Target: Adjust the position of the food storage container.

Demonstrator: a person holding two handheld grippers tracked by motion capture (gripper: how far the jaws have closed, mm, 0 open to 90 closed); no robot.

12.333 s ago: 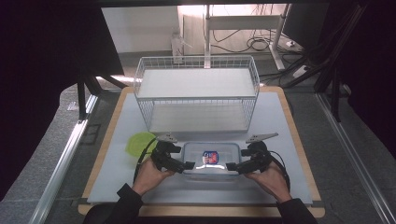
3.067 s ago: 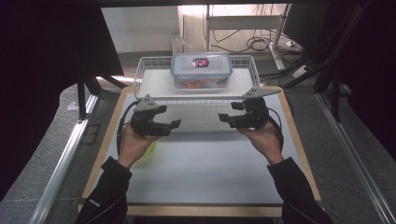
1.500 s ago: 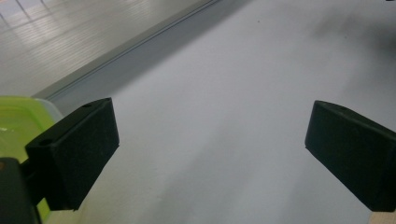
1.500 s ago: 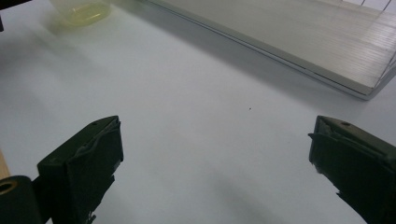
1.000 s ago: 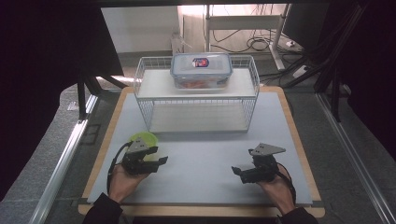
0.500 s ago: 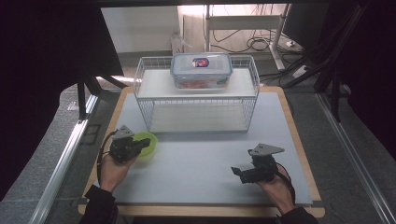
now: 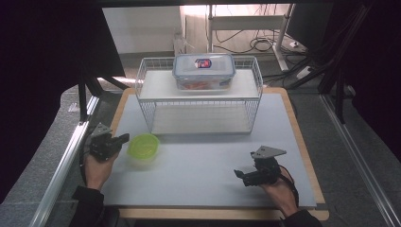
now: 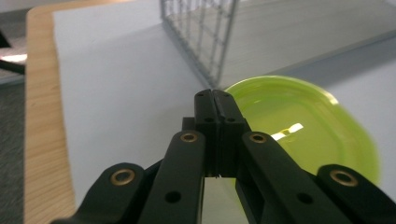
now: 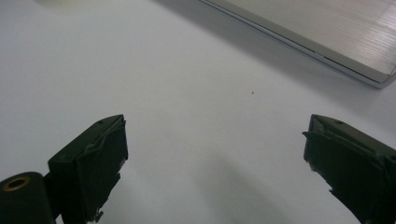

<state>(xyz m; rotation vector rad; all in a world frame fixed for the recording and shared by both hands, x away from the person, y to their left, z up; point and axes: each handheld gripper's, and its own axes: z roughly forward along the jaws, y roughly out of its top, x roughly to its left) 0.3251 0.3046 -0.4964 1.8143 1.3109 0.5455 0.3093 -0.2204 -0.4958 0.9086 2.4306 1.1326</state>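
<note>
Presently: left gripper [image 7: 124,138] clenched empty, just left of green bowl [image 7: 143,145], apparently not touching; right gripper [image 7: 240,173] released, near right on table [image 7: 198,156].

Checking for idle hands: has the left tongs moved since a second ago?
Yes. The left tongs slid left toward the table's left edge, now left of the green bowl, jaws shut and empty.

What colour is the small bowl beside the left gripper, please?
Translucent lime green bowl, clearest in the left gripper view.

Lime-green bowl [image 7: 143,145] – upright, on table – left-front.
</note>
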